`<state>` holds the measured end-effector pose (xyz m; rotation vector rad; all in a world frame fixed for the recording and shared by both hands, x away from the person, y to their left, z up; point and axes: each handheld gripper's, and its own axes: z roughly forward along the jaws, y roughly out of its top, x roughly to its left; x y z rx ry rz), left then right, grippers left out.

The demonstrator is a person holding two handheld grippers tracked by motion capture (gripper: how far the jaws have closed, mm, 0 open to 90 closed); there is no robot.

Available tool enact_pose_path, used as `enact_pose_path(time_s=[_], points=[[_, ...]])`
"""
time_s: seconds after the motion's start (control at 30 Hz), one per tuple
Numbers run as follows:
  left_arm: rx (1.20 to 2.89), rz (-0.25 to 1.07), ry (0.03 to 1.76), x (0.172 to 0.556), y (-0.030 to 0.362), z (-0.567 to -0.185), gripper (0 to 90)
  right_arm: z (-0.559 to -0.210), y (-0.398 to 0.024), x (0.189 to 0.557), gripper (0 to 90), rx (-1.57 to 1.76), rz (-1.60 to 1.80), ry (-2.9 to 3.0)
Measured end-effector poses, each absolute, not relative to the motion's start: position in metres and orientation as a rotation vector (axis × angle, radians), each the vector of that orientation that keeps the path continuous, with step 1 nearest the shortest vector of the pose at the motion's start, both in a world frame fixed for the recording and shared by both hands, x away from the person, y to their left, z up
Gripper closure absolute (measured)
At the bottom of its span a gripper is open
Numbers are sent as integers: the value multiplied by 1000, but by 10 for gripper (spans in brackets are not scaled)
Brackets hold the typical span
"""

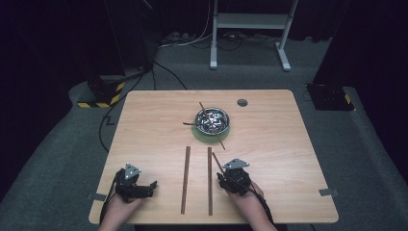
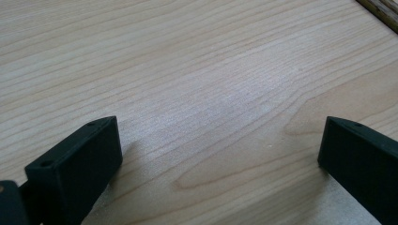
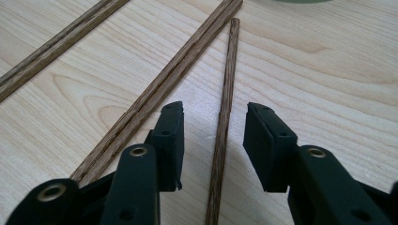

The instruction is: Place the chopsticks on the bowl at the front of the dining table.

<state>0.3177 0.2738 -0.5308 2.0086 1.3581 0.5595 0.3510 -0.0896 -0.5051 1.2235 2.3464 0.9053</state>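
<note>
Right gripper (image 3: 213,126): low over the table, near the front edge, jaws part way open with a gap on each side of the thin stick; pads not pressing on it.
Thin stick (image 3: 228,79): flat on the wood, running between the two black jaws and on past their tips toward the bowl; in the high view (image 1: 216,161) tilted a bit, just right of the right long stick.
Right long stick (image 3: 180,70): flat on the table, just left of the left jaw in the right gripper view; far end close to the thin stick's far end.
Left long stick (image 1: 185,179): flat on the table, side by side with the other long one, a gap between them, between the two grippers.
Left gripper (image 2: 220,140): near the front left corner of the table, jaws wide open, nothing but bare wood between them.
Bowl (image 1: 212,120): shiny metal, on a green mat (image 1: 199,134), well past the sticks toward the middle of the table; small shiny bits inside, too small to tell what, and thin sticks poking out over the rim.
Table (image 1: 288,144): light wood, with a small grey round spot (image 1: 242,102) near the far edge.
Hands: one behind each gripper, coming in from the bottom of the high view.
</note>
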Motion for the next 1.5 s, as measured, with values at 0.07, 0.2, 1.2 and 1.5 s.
enact_pose_path(time_s=[0.07, 0.2, 1.2, 1.5], points=[[2007, 559, 1356, 318, 274, -531, 1, -505, -89, 352, 598, 1223, 901, 2340], [2017, 558, 1349, 318, 275, -531, 1, -507, -88, 353, 627, 1220, 884, 2338], [2012, 557, 1347, 319, 274, -531, 1, -512, -131, 377, 833, 1340, 809, 2240], [2008, 559, 1354, 318, 274, -531, 2, -512, -133, 380, 794, 1360, 835, 2254]])
